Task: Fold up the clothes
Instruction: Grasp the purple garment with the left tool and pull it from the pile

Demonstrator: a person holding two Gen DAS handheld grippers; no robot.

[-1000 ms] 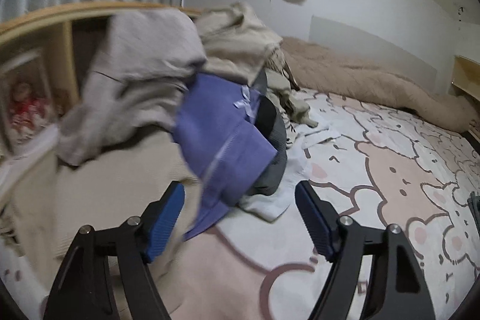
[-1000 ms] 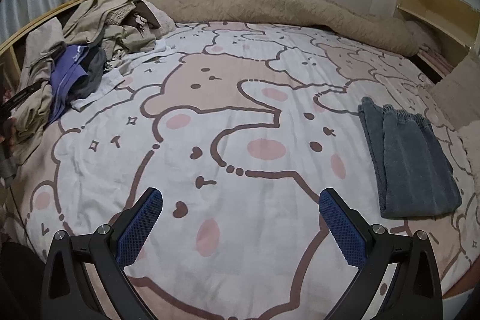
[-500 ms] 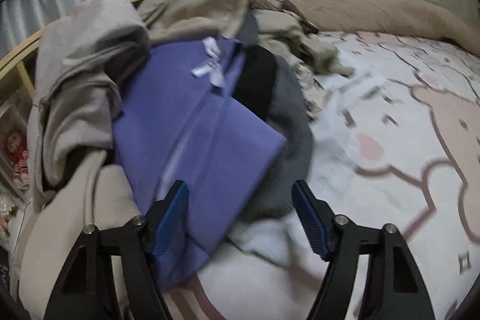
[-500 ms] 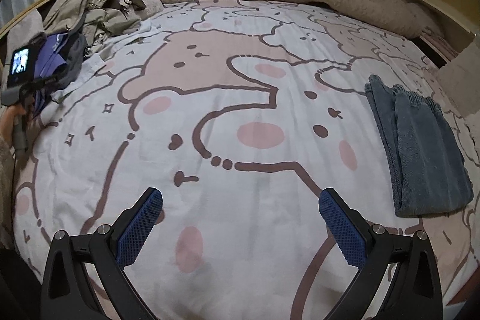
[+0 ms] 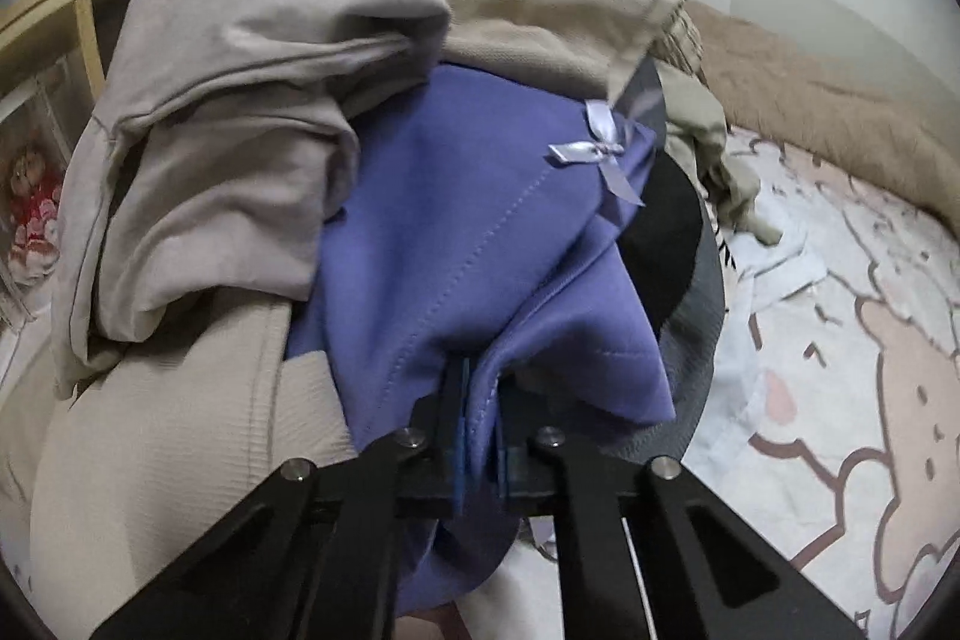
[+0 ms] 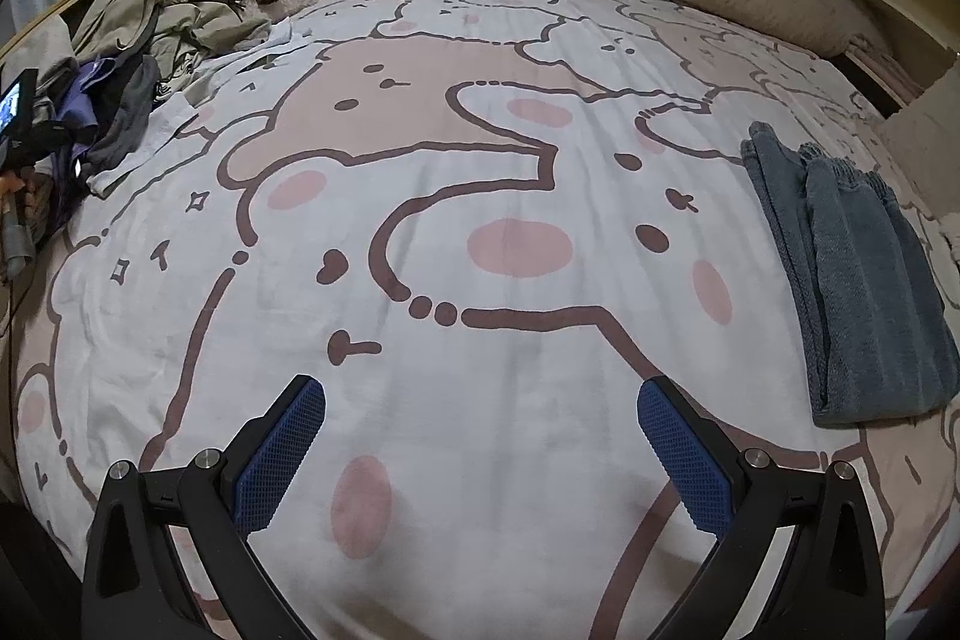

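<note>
Left gripper (image 5: 480,418) pinching purple garment (image 5: 456,244), right gripper (image 6: 480,454) agape, folded grey towel (image 6: 852,280) only there

A purple garment (image 5: 456,244) with a small satin bow (image 5: 591,151) lies in a heap of unfolded clothes (image 6: 162,40) at the far left of the bed, its near edge bunched, beige garments (image 5: 252,112) draped over it. A folded grey-blue garment (image 6: 852,274) lies flat at right.
</note>
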